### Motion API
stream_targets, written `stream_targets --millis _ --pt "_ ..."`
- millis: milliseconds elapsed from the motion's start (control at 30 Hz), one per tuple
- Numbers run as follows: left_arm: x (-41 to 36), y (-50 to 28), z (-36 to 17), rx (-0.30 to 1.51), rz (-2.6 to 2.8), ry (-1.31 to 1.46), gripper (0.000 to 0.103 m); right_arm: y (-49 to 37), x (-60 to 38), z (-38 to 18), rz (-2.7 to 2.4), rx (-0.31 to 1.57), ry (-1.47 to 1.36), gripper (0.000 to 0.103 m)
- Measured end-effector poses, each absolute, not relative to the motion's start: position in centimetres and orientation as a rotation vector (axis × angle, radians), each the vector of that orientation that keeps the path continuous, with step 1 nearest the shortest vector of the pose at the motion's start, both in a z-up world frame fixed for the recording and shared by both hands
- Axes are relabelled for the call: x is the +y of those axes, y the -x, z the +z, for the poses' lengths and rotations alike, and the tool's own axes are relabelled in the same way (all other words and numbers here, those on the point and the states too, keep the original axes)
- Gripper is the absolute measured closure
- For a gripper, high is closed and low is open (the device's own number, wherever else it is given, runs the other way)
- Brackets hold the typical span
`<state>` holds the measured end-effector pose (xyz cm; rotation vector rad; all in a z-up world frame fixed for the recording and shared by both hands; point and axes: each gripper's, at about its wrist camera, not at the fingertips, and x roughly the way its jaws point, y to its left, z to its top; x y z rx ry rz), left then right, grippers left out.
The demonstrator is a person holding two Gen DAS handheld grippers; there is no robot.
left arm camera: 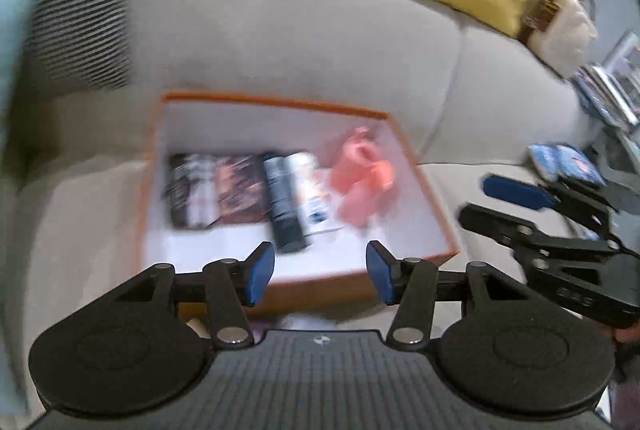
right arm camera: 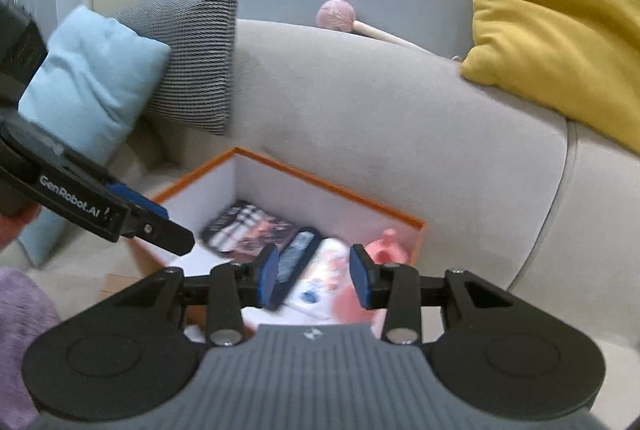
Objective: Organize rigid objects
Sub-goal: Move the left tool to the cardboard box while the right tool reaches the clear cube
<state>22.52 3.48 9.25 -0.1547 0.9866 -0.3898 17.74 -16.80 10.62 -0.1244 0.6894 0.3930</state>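
Note:
An orange-rimmed box [left arm camera: 280, 103] with a white inside sits on a grey sofa. In it lie a dark flat case [left arm camera: 216, 189], a dark booklet [left arm camera: 284, 205], a white booklet [left arm camera: 312, 185] and a pink toy [left arm camera: 364, 177]. My left gripper [left arm camera: 320, 272] is open and empty over the box's near edge. My right gripper [left arm camera: 492, 201] shows at the right of the left wrist view. In the right wrist view the right gripper [right arm camera: 314, 272] is open and empty above the box [right arm camera: 332, 185], over the booklets [right arm camera: 296, 258] and pink toy [right arm camera: 390, 246]. The left gripper [right arm camera: 160, 226] reaches in from the left.
A striped cushion [right arm camera: 196, 57], a light blue cushion [right arm camera: 88, 77] and a yellow cushion [right arm camera: 560, 13] lean on the sofa back. A pink mallet [right arm camera: 340, 17] lies on top of it. A cream bag [left arm camera: 560, 21] and stacked discs or cases [left arm camera: 568, 161] sit at the right.

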Motion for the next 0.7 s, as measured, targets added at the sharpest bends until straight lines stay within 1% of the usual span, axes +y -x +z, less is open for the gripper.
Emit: stream_targets --millis 67,133,267,333,400,467,533,567,700 --pt "4.9 -20.8 8.5 0.973 -0.343 0.166 0.042 -16.5 -16.2 9.6 0.402 0.717 0.051 0.058" --pt "5.9 -19.1 7.6 0.959 -0.307 0.164 0.038 -15.7 -15.5 8.3 0.402 0.746 -0.001 0.056" --pt "7.3 -17.0 4.7 0.954 -0.255 0.123 0.035 -14.7 -14.0 4.8 0.38 0.816 -0.069 0.05" --pt "7.8 -16.4 3.5 0.955 -0.259 0.094 0.028 -14.2 -13.2 3.3 0.372 0.84 -0.08 0.046" --pt "8.0 -16.2 2.5 0.964 -0.271 0.065 0.024 -13.9 -12.2 1.9 0.377 0.869 -0.066 0.039" --pt "8.3 -16.5 1.8 0.972 -0.272 0.025 0.022 -14.0 -11.2 0.9 0.402 0.892 -0.019 0.036" --pt "8.7 -17.1 1.1 0.974 -0.275 -0.008 0.017 -14.3 -10.4 0.1 0.415 0.901 0.039 0.03" --pt "8.8 -17.5 0.9 0.974 -0.281 -0.027 0.017 -14.7 -10.1 -0.2 0.421 0.907 0.063 0.028" --pt "8.2 -18.7 -0.4 0.989 -0.353 -0.13 0.016 -15.9 -9.1 -1.3 0.46 0.933 0.129 0.028"
